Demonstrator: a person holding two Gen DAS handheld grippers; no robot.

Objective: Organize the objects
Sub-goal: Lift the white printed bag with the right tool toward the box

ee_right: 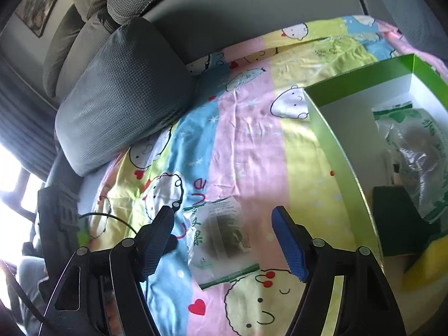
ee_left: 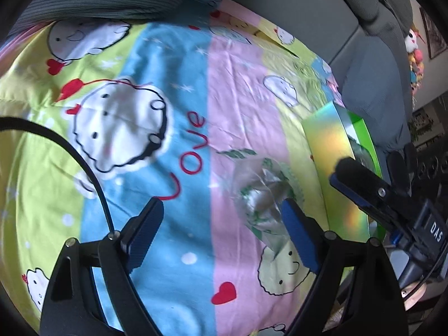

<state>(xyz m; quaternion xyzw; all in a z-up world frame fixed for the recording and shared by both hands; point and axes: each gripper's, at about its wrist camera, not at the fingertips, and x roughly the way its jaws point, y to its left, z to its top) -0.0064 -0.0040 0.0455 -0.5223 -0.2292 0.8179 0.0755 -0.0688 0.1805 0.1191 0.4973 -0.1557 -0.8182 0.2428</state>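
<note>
left gripper [ee_left: 224, 224]: angled down over striped cartoon bedsheet [ee_left: 168, 154], jaws spread, empty. right gripper [ee_right: 224, 238]: angled down, jaws spread, empty. clear snack packet [ee_right: 218, 240]: flat on sheet below both. green box [ee_right: 336, 145]: beside, holding another packet [ee_right: 414, 151].

You worked over a cartoon-print sheet [ee_left: 156, 89] striped green, blue, pink and yellow, spread on a grey sofa [ee_right: 252, 2]. A grey waffle-weave cushion [ee_right: 123, 92] lay on its edge. A framed picture [ee_right: 36, 8] hung on the wall behind. Strong daylight entered through a window [ee_right: 11, 173] at the side.
</note>
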